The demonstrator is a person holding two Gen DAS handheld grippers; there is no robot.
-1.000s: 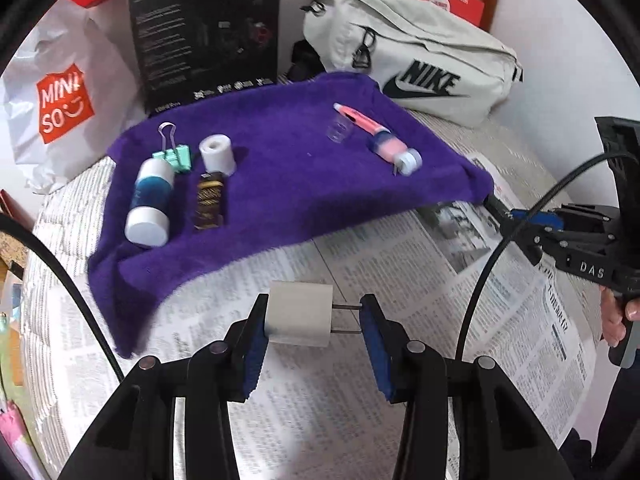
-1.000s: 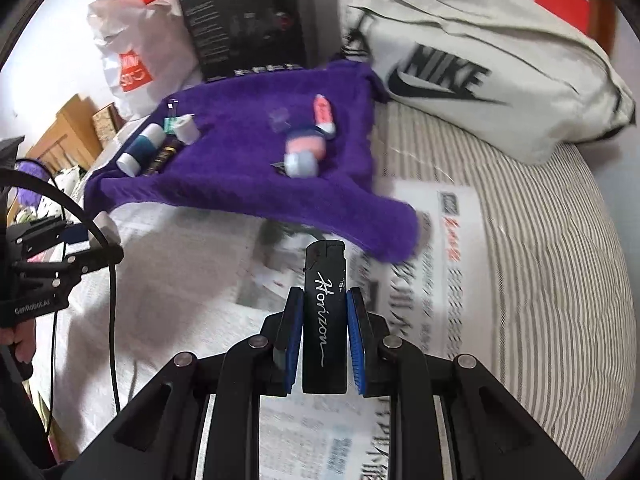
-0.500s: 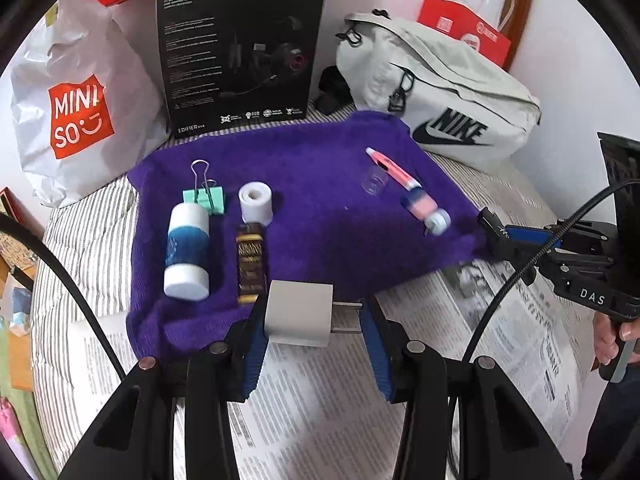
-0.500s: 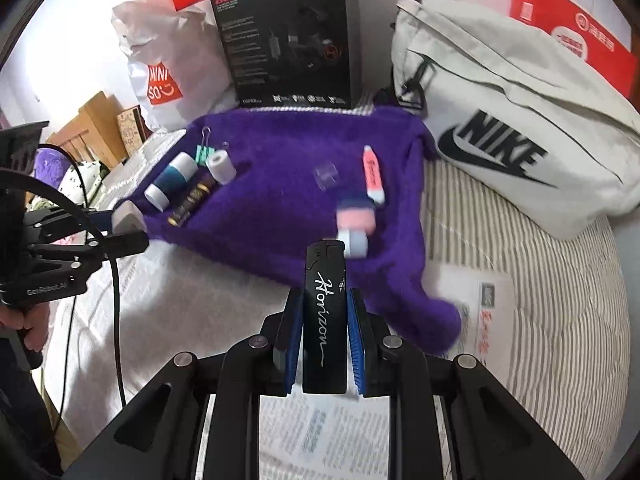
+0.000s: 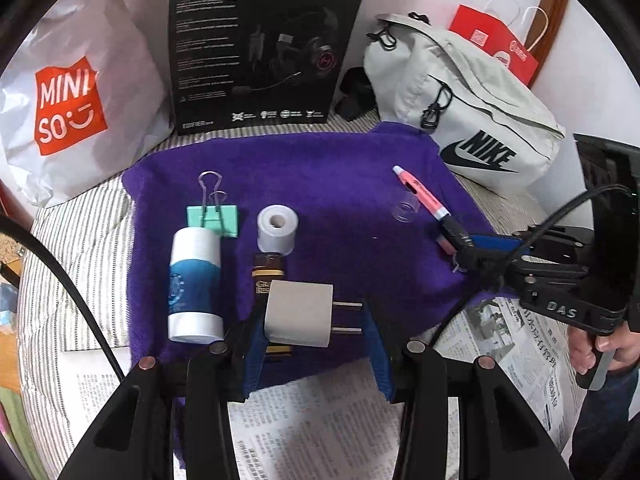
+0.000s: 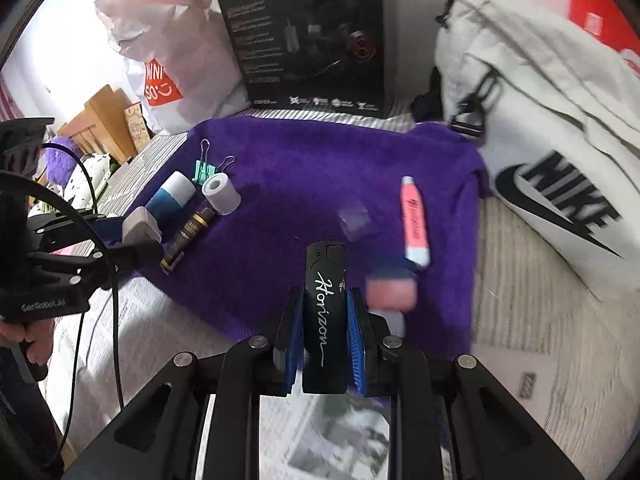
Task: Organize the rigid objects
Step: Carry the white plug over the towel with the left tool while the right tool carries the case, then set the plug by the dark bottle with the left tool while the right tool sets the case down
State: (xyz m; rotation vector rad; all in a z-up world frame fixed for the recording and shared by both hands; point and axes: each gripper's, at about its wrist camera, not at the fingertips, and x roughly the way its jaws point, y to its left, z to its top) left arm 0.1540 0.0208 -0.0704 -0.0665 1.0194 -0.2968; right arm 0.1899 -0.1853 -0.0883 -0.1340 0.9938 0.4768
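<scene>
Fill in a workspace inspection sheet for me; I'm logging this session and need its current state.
Surface: purple towel over newspaper on striped bedding.
Job's things: white plug adapter, black lighter, binder clip, tape roll, blue-white bottle, pink highlighter.
Clutter: nothing seen.
Grippers: left gripper clamps the adapter; right gripper clamps the lighter.
Cables: black cable crosses the right gripper.
Surroundings: Nike bag, Miniso bag, headset box.
</scene>
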